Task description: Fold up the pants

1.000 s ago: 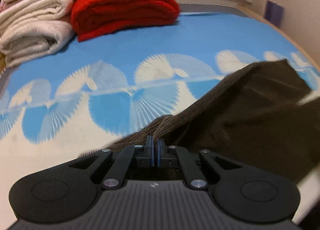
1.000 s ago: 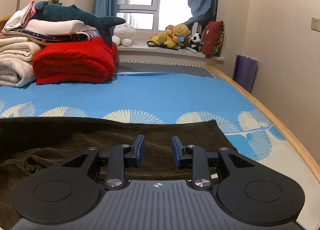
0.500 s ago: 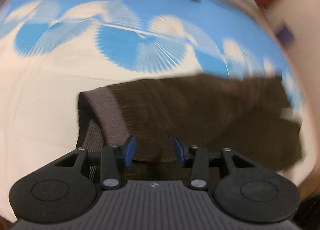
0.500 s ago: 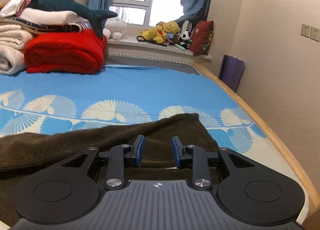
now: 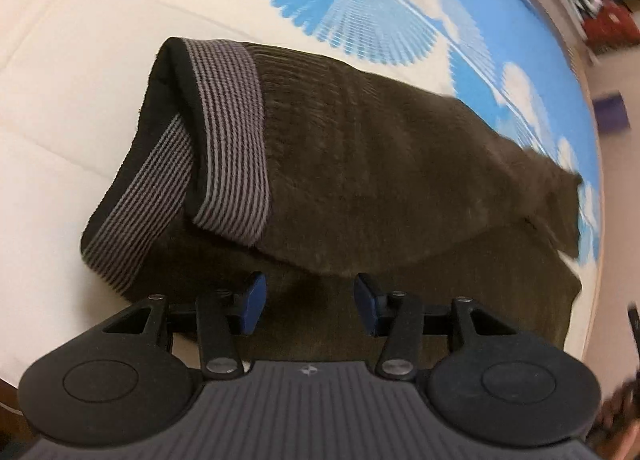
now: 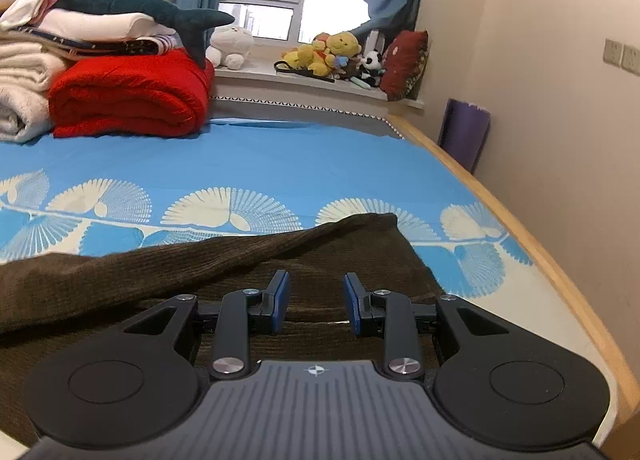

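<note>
The dark brown ribbed-knit pants (image 5: 360, 164) lay folded over on the blue and cream fan-patterned bedsheet (image 5: 72, 60); their grey striped elastic waistband (image 5: 232, 132) gaped open at the left end. The left gripper (image 5: 306, 302) pointed steeply down over the fabric's near fold, its jaws opening with nothing between them; the right gripper (image 6: 314, 302) hovered low over the leg end (image 6: 360, 244), jaws partly apart and empty; behind lay a folded red blanket (image 6: 128, 100).
</note>
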A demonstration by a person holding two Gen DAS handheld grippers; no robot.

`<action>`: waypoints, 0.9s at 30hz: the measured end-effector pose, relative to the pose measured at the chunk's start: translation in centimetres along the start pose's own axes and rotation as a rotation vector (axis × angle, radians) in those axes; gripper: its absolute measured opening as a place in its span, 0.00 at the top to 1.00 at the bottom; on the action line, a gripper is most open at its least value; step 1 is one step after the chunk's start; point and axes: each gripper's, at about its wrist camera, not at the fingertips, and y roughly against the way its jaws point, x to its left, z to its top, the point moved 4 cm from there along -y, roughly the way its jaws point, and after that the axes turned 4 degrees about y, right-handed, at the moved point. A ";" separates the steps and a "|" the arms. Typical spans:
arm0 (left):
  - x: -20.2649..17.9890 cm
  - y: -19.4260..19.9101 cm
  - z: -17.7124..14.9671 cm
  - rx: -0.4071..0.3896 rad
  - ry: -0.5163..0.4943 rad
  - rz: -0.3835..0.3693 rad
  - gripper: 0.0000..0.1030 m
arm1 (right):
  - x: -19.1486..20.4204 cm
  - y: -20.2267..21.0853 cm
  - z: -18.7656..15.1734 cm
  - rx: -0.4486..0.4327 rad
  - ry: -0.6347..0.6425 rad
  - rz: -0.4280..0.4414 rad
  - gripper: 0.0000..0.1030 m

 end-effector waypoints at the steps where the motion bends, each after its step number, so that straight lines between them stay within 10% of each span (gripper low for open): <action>1: -0.1 -0.2 0.4 -0.015 0.021 0.007 0.46 | -0.2 -0.2 0.1 0.007 -0.030 0.013 0.70; 7: 0.1 -0.4 1.9 -0.076 0.140 0.067 0.41 | -1.2 -2.7 0.2 0.087 -0.327 0.169 0.58; 14: 0.4 1.0 3.2 -0.156 0.144 0.121 0.85 | 0.2 -11.7 0.4 0.207 -0.584 0.327 0.57; 27: -0.8 3.3 3.5 -0.249 0.082 0.177 0.89 | 1.1 -27.8 -2.0 0.343 -0.812 0.182 0.57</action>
